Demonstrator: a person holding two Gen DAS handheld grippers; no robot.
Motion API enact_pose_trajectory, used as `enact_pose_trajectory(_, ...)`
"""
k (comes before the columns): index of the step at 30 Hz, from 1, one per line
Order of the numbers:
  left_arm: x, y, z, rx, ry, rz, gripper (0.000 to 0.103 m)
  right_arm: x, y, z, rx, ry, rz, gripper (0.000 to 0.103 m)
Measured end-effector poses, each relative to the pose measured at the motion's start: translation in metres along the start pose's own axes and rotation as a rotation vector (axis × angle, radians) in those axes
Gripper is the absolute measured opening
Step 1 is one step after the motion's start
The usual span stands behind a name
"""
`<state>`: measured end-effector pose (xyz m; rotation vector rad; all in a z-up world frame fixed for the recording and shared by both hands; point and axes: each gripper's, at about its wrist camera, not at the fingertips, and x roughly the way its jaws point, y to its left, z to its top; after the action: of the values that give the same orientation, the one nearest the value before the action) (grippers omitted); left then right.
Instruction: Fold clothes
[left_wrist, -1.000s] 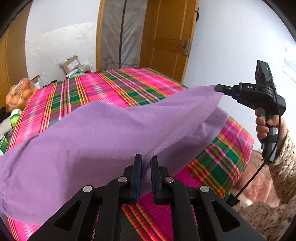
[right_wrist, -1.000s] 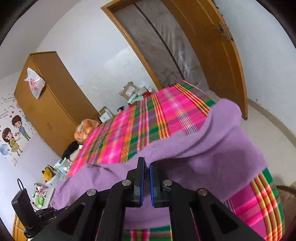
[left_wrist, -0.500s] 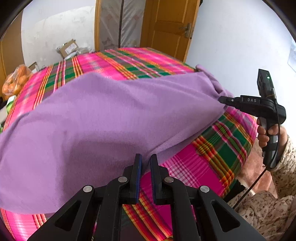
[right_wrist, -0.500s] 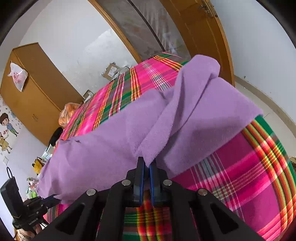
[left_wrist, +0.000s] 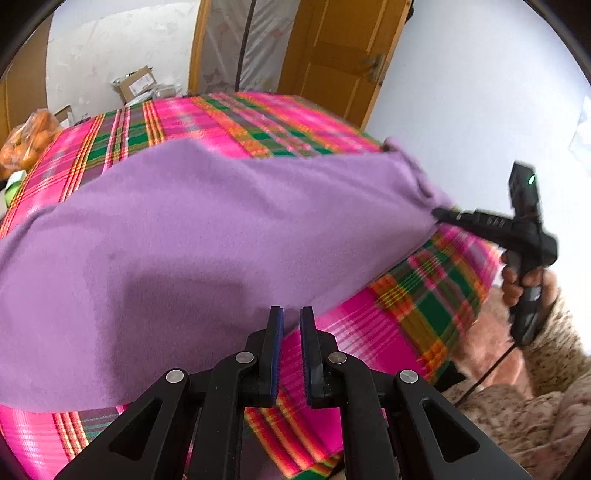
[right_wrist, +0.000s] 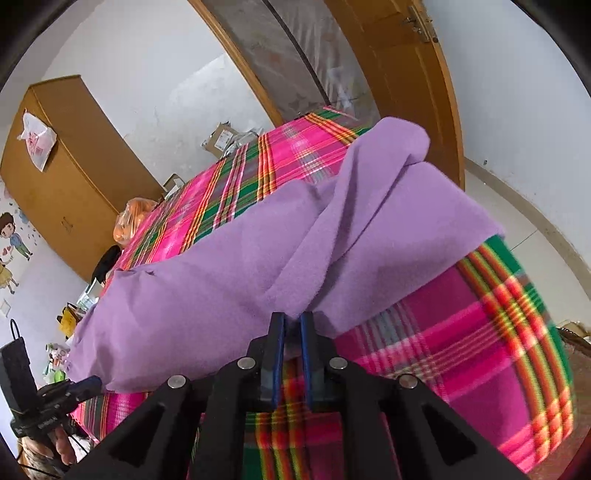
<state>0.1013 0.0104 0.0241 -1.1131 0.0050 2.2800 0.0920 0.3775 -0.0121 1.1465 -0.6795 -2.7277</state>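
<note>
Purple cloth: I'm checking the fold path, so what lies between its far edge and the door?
Only bare plaid bedcover lies between the purple cloth and the wooden door, as the left wrist view shows.

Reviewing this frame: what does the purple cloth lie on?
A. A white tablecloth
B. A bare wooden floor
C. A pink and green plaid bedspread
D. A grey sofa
C. In both wrist views the purple cloth is spread over the pink and green plaid bedspread, with the right gripper pinching a bunched corner of it and the left gripper at its near edge.
</note>
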Motion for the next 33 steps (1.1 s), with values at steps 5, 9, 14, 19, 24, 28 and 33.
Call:
enact_pose_trajectory(5,-0.006,0.001,0.018,-0.035,-0.068,-0.038,0.017,-0.015,-0.01,0.004,-0.018,-0.017,-0.03,0.009)
enact_pose_trajectory(9,0.01,0.003,0.038,-0.085,-0.058,-0.062,0.023,-0.029,-0.021,0.011,-0.05,-0.03,-0.097,0.009)
enact_pose_trajectory(14,0.045,-0.003,0.062,-0.143,-0.007,-0.139,0.025,-0.049,-0.034,0.035,-0.075,-0.087,-0.158,0.029)
enact_pose_trajectory(19,0.078,-0.009,0.072,-0.178,0.059,-0.172,0.025,-0.039,-0.037,0.064,-0.079,-0.127,-0.157,0.039)
enact_pose_trajectory(24,0.091,-0.008,0.072,-0.205,0.088,-0.152,0.025,0.001,-0.03,0.086,-0.088,-0.09,-0.132,0.04)
enact_pose_trajectory(28,0.094,-0.006,0.071,-0.215,0.095,-0.153,0.025,0.037,-0.022,0.098,-0.115,-0.039,-0.147,0.04)
enact_pose_trajectory(33,0.095,-0.004,0.071,-0.226,0.093,-0.158,0.025,0.064,-0.017,0.111,-0.122,0.007,-0.175,0.04)
